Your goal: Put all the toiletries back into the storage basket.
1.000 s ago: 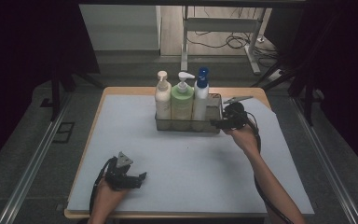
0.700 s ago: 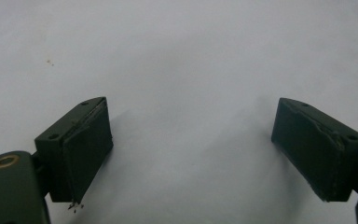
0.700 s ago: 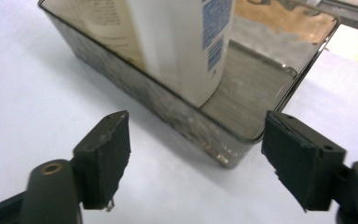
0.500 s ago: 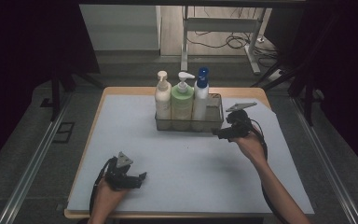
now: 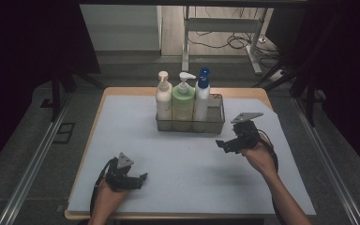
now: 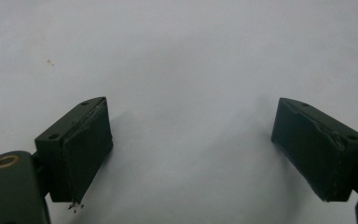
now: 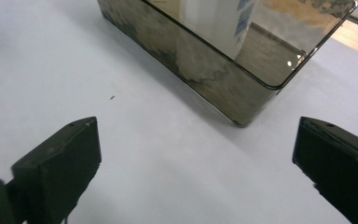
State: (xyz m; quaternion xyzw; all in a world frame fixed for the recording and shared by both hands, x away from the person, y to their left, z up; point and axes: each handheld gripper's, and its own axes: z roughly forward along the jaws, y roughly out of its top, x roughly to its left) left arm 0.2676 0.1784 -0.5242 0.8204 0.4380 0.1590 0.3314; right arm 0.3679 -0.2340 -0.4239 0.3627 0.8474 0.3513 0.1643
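Showing blue label print, unreadable, white bottle [image 7: 214,21]

Left gripper [image 6: 191,144] jaws wide apart (nothing between), over bare white table cover [image 6: 182,56].

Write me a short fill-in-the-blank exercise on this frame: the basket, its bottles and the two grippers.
1. The wire basket holds ____ pump bottles.
2. The bottle with the blue pump stands at the basket's ____ end in the high view.
3. The middle bottle is ____ in colour.
4. The right gripper has its jaws ____, with nothing between them.

Missing words: three; right; green; open
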